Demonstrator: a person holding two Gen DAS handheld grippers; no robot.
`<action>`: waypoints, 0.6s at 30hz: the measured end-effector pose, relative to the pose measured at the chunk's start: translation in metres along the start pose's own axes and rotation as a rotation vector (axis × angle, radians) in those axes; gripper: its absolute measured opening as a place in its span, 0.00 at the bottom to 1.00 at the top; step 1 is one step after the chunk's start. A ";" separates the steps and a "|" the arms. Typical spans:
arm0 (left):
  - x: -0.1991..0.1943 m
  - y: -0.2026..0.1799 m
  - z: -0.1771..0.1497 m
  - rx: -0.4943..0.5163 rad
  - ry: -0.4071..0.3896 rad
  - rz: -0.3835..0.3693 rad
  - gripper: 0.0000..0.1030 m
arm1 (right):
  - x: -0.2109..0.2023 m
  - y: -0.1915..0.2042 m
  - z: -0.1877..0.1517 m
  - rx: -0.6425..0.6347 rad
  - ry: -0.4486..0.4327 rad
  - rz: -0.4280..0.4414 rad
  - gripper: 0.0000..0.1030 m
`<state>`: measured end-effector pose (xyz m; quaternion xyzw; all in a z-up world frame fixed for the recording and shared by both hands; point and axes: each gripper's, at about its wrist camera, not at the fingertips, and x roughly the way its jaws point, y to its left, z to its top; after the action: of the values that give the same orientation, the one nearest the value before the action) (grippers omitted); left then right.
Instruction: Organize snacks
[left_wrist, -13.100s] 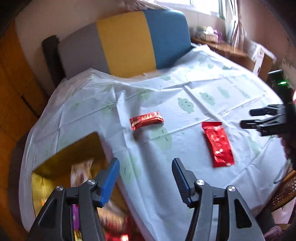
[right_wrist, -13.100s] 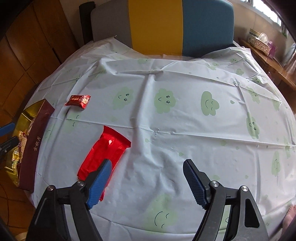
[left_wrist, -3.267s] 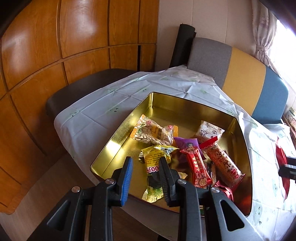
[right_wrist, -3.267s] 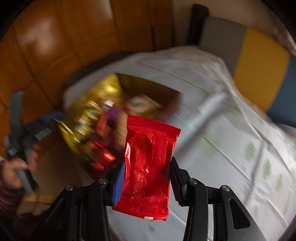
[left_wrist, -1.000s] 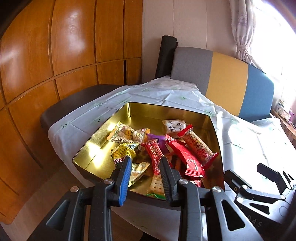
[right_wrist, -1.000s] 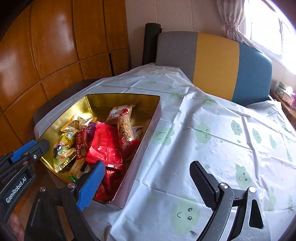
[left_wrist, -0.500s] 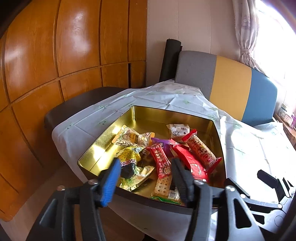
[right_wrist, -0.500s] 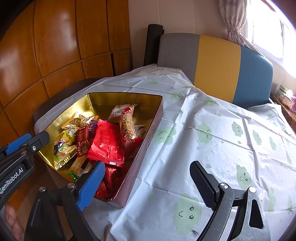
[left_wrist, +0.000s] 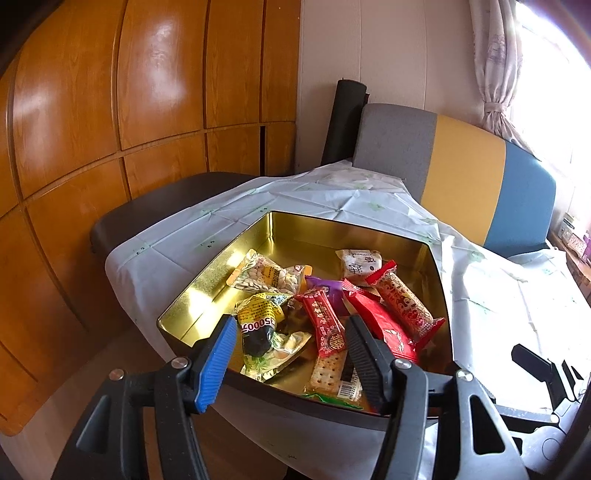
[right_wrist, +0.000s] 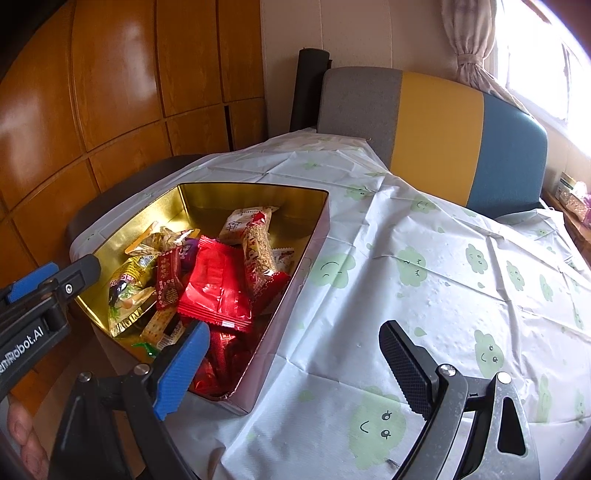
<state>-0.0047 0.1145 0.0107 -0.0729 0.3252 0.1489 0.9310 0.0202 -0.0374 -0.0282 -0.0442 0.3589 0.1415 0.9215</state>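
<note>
A gold tin holding several wrapped snacks sits at the table's left edge, and its rim also shows in the right wrist view. A flat red packet lies on top of the pile, among a long red bar and a yellow pack. My left gripper hovers open at the tin's near edge with nothing between its pads. It appears from the side in the right wrist view. My right gripper is wide open and empty above the tin's near right corner.
A white tablecloth with green cloud faces covers the table to the right of the tin. A grey, yellow and blue sofa back stands behind it. Wooden wall panels and a dark seat are on the left.
The left gripper's jaws went from nearly shut to wide apart, with nothing in them. The right gripper and the snacks in the tin stayed as they were.
</note>
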 end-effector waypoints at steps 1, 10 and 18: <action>0.000 0.000 0.000 0.001 0.000 -0.004 0.60 | 0.000 0.000 0.000 -0.002 -0.002 -0.001 0.91; -0.006 0.002 0.002 -0.001 -0.051 0.024 0.60 | 0.000 0.001 0.000 -0.009 -0.003 0.001 0.91; -0.006 0.003 0.003 -0.006 -0.044 0.007 0.60 | 0.000 -0.003 -0.001 0.000 -0.006 -0.003 0.91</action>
<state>-0.0083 0.1165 0.0165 -0.0713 0.3046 0.1546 0.9371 0.0204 -0.0402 -0.0284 -0.0443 0.3562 0.1401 0.9228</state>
